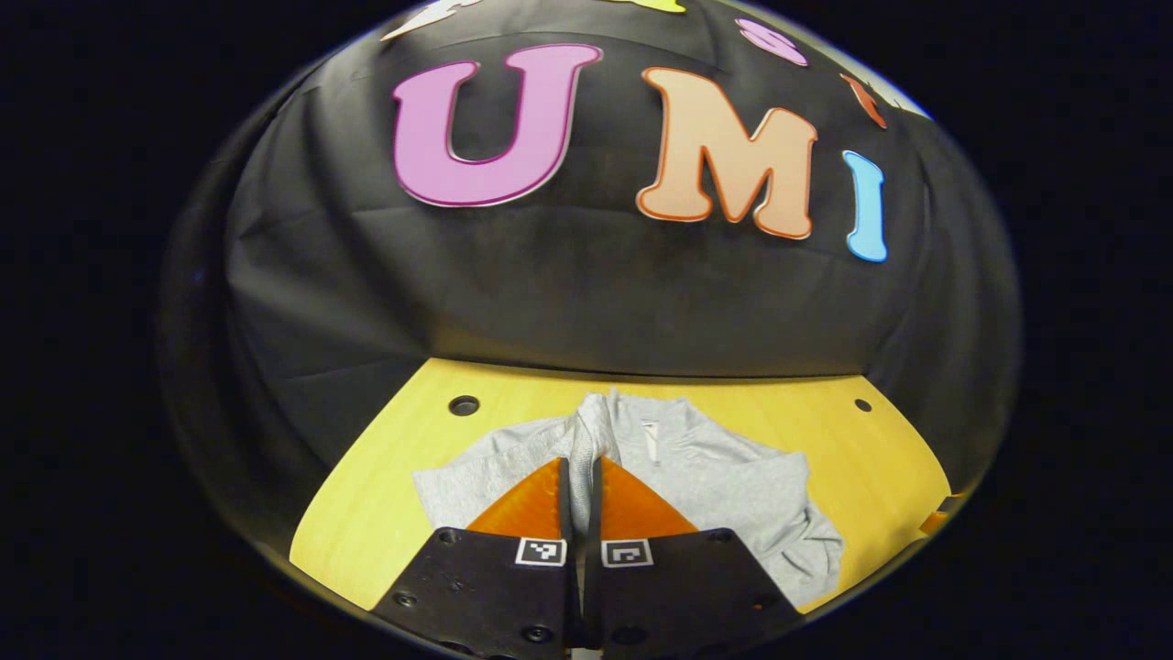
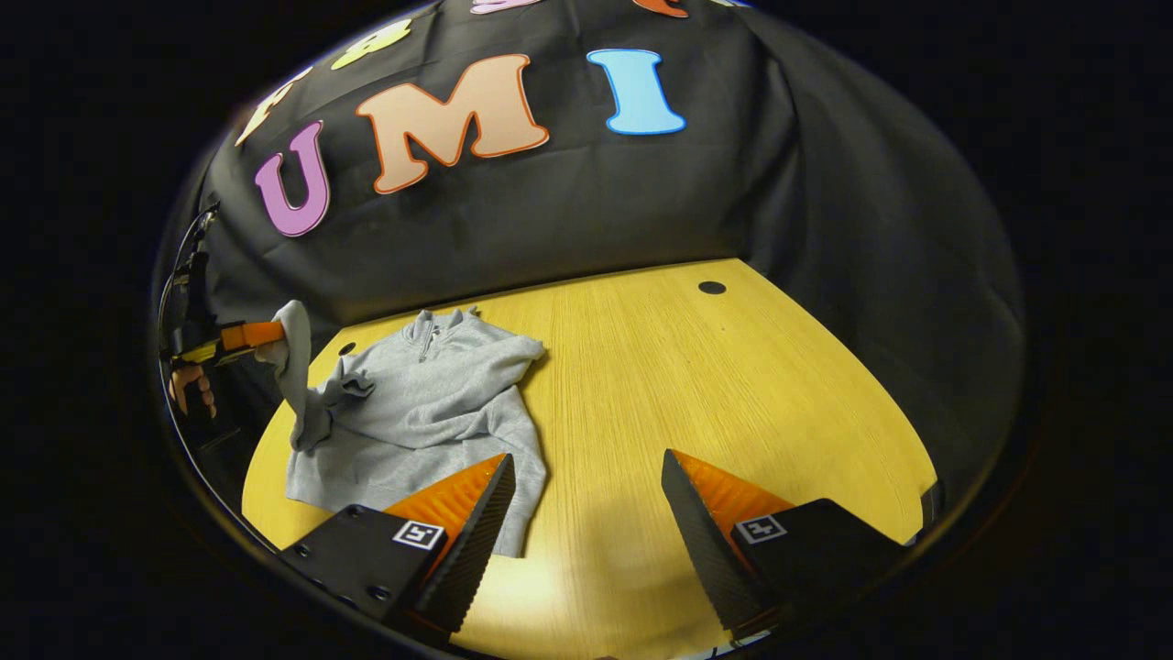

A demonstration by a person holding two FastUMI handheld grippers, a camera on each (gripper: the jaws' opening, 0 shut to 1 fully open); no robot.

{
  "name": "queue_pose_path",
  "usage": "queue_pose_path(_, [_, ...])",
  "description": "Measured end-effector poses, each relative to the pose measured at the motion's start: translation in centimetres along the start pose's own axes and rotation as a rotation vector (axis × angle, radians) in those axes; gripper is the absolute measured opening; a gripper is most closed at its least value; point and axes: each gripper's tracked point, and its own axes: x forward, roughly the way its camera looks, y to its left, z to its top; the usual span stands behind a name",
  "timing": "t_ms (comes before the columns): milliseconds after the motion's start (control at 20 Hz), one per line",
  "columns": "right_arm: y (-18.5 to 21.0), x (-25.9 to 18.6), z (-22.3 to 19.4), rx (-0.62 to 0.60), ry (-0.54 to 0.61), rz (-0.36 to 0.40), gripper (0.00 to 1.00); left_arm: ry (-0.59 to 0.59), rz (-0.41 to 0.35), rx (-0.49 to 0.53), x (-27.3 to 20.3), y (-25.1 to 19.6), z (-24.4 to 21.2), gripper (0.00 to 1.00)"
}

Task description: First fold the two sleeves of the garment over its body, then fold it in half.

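Nearest the lens in the left gripper view, the left gripper [image 1: 579,486] has its two fingers drawn almost together on a thin fold of grey fabric, the end of one sleeve [image 2: 291,353]; the right gripper view shows that sleeve lifted clear of the table, hanging from the far-off gripper at 9 o'clock with a hand [image 2: 190,385] beneath it. Right gripper [image 2: 586,500]: jaws spread wide, nothing between them, poised above bare wood.

Table [image 2: 733,385]: yellow wood, broad free surface from 12 through 4 o'clock of the right gripper view; far edge meets the booth wall, near edge curves under the grippers; small round holes [image 2: 711,288] near the back.

Garment [image 2: 431,403]: grey zip-neck sweatshirt, lying rumpled at the table's 8 to 10 o'clock, collar toward the wall, hem toward the camera and just beside the right gripper's inner finger. The other sleeve [image 2: 513,353] lies bunched at the shoulder near 11 o'clock.

Handling, as judged: soft, light, limp knit that drapes and wrinkles, not fragile; best pinched at cuffs, hem corners or shoulders. Room to fold lies toward the body's centre; the left table edge is close
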Motion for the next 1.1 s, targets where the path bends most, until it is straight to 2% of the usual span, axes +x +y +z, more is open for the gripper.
queue_pose_path(100, [-0.7, -0.3, -0.2, 0.006, 0.0, -0.007, 0.99, 0.005, -0.039, 0.013, 0.6, -2.7, 0.1, 0.0])
queue_pose_path(150, [-1.0, -0.4, -0.4, 0.007, 0.001, -0.012, 0.96, 0.007, -0.059, 0.02, 0.9, -4.0, -0.1, 0.0])
queue_pose_path(500, [-4.5, -1.9, -1.3, 0.033, 0.002, -0.052, 0.96, 0.048, -0.179, 0.075, 3.0, -12.3, -1.6, 0.0])
queue_pose_path(600, [-5.7, -2.2, -1.4, 0.039, -0.001, -0.066, 0.99, 0.062, -0.2, 0.082, 3.6, -14.3, -2.4, 0.0])
queue_pose_path(800, [-7.4, -2.4, -1.9, 0.069, 0.011, -0.079, 0.96, 0.105, -0.233, 0.083, 4.8, -17.4, -4.2, 0.0])
queue_pose_path(850, [-7.6, -2.3, -1.9, 0.072, 0.011, -0.079, 0.99, 0.117, -0.232, 0.086, 5.3, -17.8, -5.0, 0.0])
queue_pose_path(900, [-7.9, -2.4, -2.0, 0.07, 0.013, -0.079, 0.96, 0.13, -0.225, 0.093, 5.8, -18.0, -5.7, 0.0])
queue_pose_path(1100, [-8.6, -2.3, -2.8, 0.055, 0.03, -0.069, 0.99, 0.204, -0.253, 0.135, 7.1, -20.4, -9.3, 0.03])
